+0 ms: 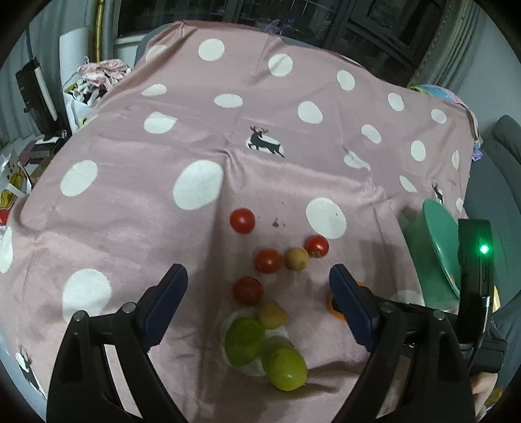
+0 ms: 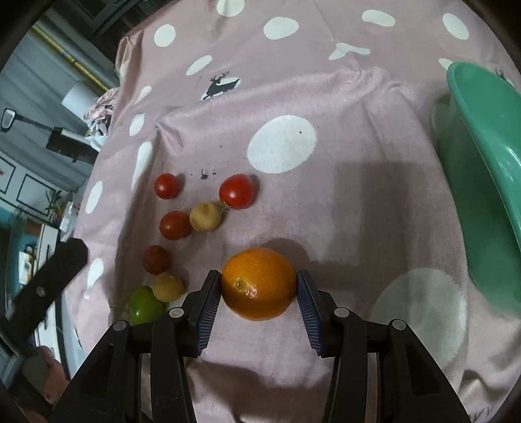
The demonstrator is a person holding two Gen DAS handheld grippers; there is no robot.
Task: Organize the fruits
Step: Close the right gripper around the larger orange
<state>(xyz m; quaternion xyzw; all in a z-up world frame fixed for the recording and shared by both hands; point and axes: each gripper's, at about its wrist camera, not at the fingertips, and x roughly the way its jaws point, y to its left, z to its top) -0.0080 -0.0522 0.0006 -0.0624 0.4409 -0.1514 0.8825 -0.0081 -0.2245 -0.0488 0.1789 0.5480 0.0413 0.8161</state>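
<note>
Right wrist view: right gripper (image 2: 259, 286) pads clamped on orange (image 2: 259, 283) resting on pink polka-dot cloth (image 2: 325, 211), teal bowl (image 2: 482, 182) at right. Left gripper (image 1: 259, 276) jaws wide, empty, above tomatoes (image 1: 268, 260) and green fruits (image 1: 244, 340). Cluttered room behind, dark windows (image 1: 293, 16).

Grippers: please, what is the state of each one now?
Left gripper: open, holding nothing.
Right gripper: closed on the orange.

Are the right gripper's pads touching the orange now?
Touching. The right wrist view shows both pads of the right gripper against the orange's sides, without visible gap.
</note>
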